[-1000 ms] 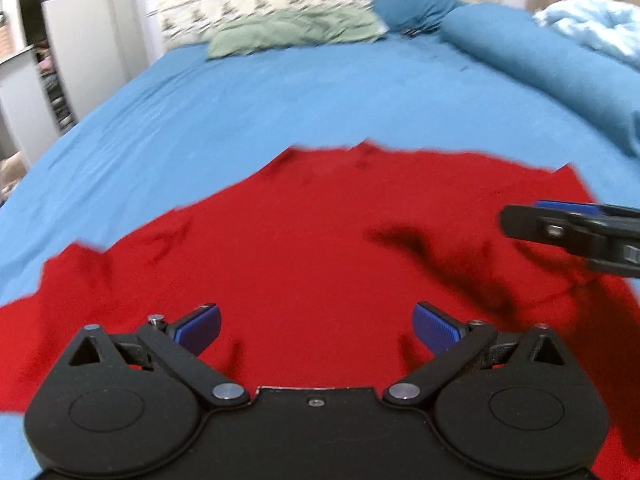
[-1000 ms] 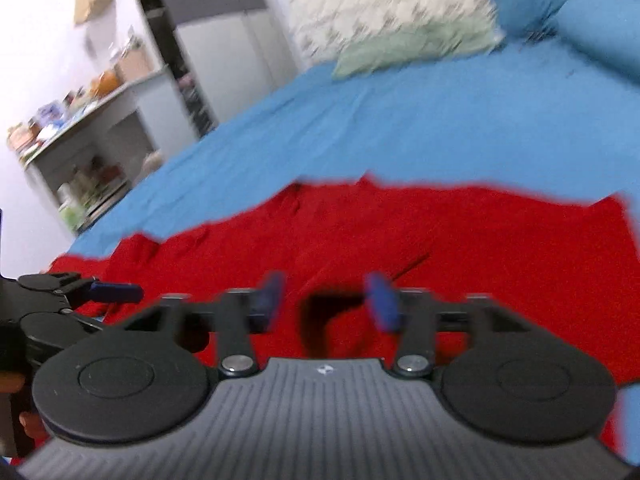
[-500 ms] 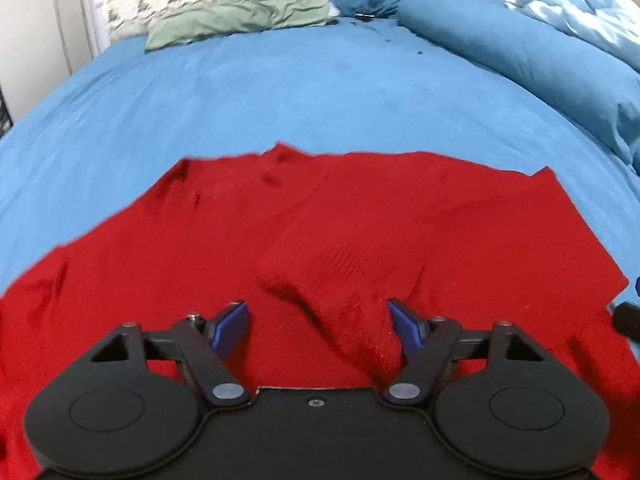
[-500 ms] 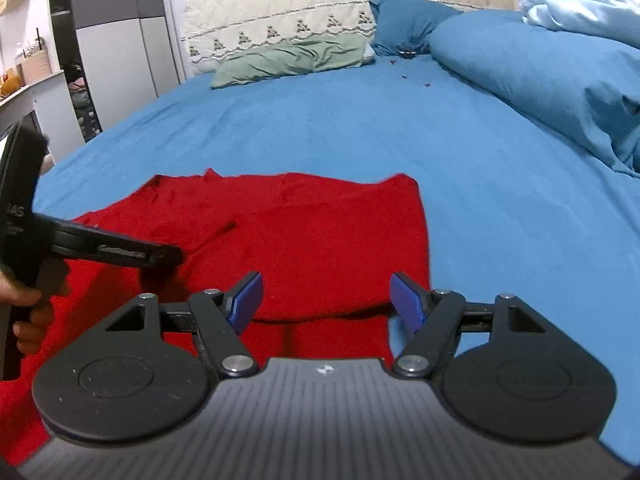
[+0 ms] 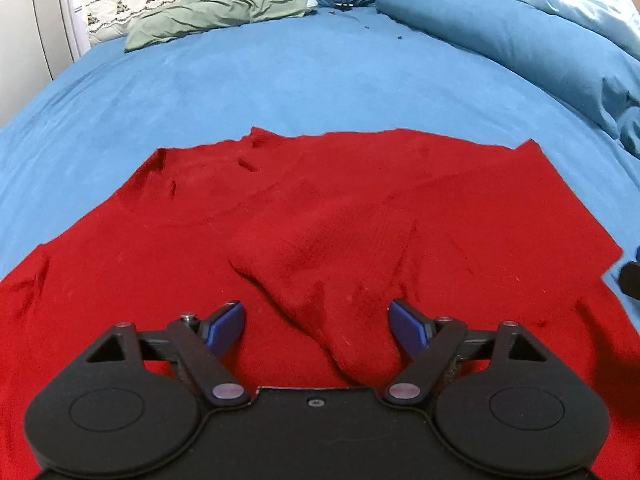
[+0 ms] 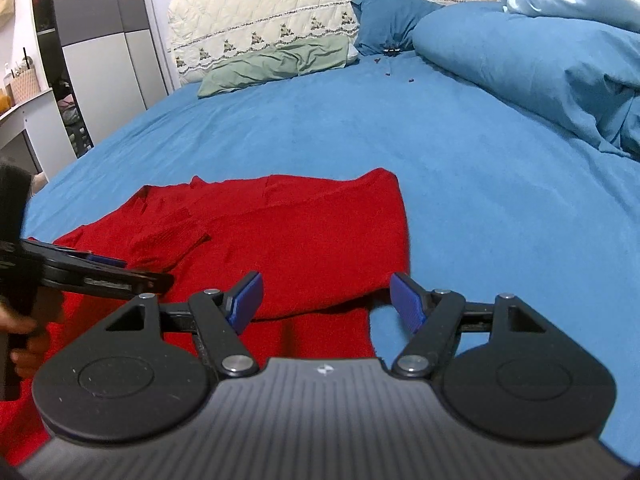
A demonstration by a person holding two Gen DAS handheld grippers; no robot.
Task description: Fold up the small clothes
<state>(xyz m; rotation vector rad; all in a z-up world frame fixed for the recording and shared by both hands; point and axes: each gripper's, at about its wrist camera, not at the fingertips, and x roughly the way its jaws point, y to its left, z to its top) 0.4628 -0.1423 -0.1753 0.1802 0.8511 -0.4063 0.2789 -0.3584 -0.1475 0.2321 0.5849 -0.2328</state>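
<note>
Knit fabric, soft and limp: the red sweater [image 5: 320,216] lies spread over the near edge of the bed [image 5: 320,80], one sleeve folded across its middle. It looks light and floppy, so I'd pinch a hem corner or the sleeve cuff. Left gripper [image 5: 318,322] and right gripper [image 6: 326,300] both hang spread wide, holding nothing.
</note>
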